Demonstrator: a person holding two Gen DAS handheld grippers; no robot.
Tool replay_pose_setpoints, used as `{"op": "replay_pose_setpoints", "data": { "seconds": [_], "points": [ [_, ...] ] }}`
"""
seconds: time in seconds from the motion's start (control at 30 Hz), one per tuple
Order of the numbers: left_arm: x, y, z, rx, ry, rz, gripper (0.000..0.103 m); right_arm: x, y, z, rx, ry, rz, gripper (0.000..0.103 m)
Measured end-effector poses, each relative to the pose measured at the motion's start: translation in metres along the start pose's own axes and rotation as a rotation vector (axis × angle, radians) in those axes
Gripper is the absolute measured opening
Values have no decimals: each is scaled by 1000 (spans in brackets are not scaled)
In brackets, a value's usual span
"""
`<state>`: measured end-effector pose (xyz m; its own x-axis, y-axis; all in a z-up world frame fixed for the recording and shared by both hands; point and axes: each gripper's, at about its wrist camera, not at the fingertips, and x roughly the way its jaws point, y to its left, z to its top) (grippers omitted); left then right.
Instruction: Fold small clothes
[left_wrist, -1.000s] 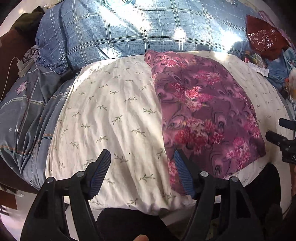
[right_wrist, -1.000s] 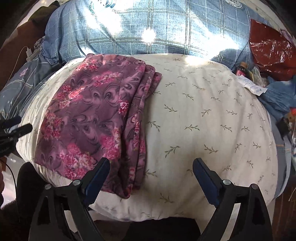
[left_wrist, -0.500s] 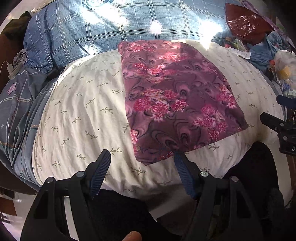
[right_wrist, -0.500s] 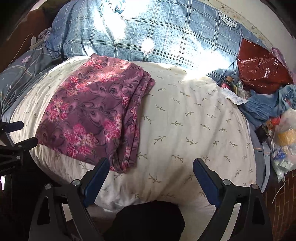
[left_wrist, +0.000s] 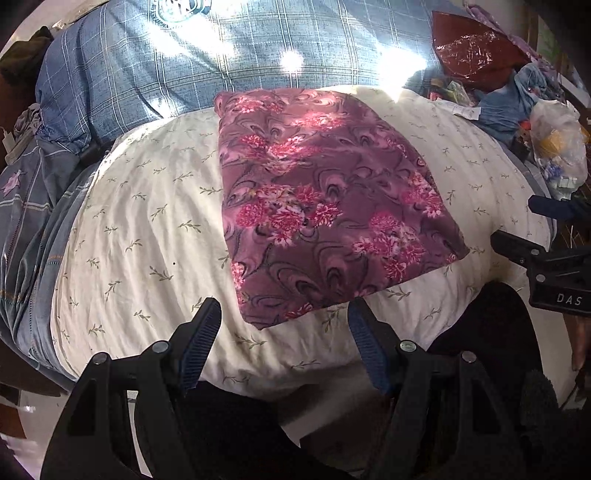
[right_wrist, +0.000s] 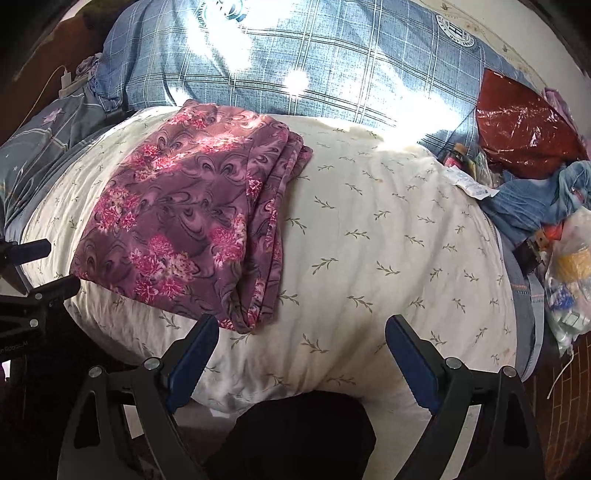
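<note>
A purple floral garment (left_wrist: 321, 206) lies folded into a flat rectangle on the cream leaf-print pillow (left_wrist: 147, 236). In the right wrist view the garment (right_wrist: 192, 214) shows stacked layers along its right edge. My left gripper (left_wrist: 284, 317) is open and empty, just off the garment's near corner. My right gripper (right_wrist: 301, 332) is open and empty, near the pillow's front edge, right of the garment's near corner. Each gripper shows at the other view's side edge: the right one (left_wrist: 535, 229) and the left one (right_wrist: 44, 266).
A blue plaid pillow (left_wrist: 221, 66) lies behind the cream one. A red foil bag (right_wrist: 524, 122), blue cloth (right_wrist: 535, 199) and a plastic bag (right_wrist: 569, 273) clutter the right side. Grey-blue bedding (left_wrist: 26, 221) lies at left. A dark-clothed knee (right_wrist: 295, 435) sits below the pillow.
Both grippers have pulled back and up from the pillow. The garment now sits farther from the left gripper's fingers and more of the bed shows. The garment has not moved.
</note>
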<state>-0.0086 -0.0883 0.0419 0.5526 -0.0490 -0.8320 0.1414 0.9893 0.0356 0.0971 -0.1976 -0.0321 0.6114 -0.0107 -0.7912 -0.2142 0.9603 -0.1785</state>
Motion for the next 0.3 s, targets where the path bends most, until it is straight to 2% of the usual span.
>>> {"op": "replay_pose_setpoints", "data": {
  "seconds": [0.17,0.3],
  "points": [
    [-11,-15,1,50,-38,7,71,-2,-1,0,-16,-9,-28,93],
    [-12,-19,0,71,-36,27,71,-6,0,-2,-57,-27,-77,93]
  ]
}}
